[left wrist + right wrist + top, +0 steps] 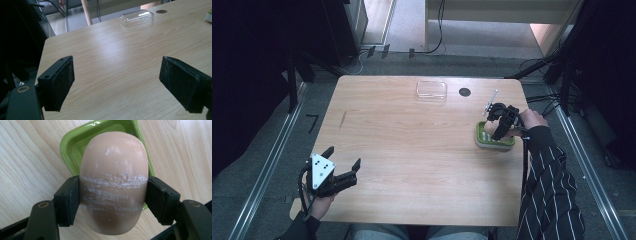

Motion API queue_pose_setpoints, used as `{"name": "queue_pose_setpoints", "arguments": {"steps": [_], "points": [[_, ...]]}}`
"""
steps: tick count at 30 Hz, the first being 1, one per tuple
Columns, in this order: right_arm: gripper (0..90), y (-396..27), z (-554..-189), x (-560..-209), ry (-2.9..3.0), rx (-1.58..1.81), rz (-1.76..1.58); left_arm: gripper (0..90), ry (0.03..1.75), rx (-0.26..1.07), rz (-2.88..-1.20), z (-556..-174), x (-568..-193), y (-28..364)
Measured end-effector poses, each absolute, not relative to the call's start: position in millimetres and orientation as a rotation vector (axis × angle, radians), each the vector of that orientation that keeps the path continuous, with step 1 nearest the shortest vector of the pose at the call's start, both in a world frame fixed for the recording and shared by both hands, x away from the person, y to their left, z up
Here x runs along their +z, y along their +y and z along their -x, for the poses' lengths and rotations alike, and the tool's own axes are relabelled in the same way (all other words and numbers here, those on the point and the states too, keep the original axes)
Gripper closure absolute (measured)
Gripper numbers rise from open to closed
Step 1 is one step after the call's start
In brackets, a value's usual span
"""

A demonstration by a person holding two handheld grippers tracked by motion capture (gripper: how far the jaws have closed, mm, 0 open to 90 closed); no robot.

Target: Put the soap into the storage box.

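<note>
a: left gripper [343,165], near table edge: black padded jaws spread wide, nothing between them, idle over pale wooden table [412,150].
b: mid-table, far side?
a: clear plastic lid [431,90], lying flat, well apart from both grippers.
b: right side?
a: right gripper [113,195]: jaws clamped on rounded peach-coloured soap bar [113,182], poised over green rectangular plastic dish [495,142].
b: handling advice?
a: keep bar level and centred on dish; lower until seated, then release, since soap may slip.

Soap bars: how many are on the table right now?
1. The peach oval soap bar is clamped between the right gripper jaws, over the green plastic soap dish at the table's right edge. The clear plastic lid looks empty.
</note>
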State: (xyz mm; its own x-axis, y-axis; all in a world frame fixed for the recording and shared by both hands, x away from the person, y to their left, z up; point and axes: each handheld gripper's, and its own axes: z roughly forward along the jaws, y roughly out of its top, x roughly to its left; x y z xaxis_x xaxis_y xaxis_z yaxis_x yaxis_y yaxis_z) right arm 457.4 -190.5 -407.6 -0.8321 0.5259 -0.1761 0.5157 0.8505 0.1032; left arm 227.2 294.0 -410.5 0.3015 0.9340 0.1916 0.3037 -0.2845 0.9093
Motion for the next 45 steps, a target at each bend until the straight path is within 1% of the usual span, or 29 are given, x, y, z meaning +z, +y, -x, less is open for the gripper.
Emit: {"name": "queue_pose_setpoints", "arguments": {"steps": [15,34,45], "points": [[33.5,-186,-472,-425,2.871,0.067,-0.753,13.3,1.158,1.012,-1.750,-218,-411,305],[33.4,-191,-475,-438,2.873,0.044,-0.766,13.3,1.165,1.015,-1.752,-216,-411,306],[33.4,-187,-474,-440,2.877,0.060,-0.716,13.3,1.165,1.014,-1.756,-216,-411,306]]}}
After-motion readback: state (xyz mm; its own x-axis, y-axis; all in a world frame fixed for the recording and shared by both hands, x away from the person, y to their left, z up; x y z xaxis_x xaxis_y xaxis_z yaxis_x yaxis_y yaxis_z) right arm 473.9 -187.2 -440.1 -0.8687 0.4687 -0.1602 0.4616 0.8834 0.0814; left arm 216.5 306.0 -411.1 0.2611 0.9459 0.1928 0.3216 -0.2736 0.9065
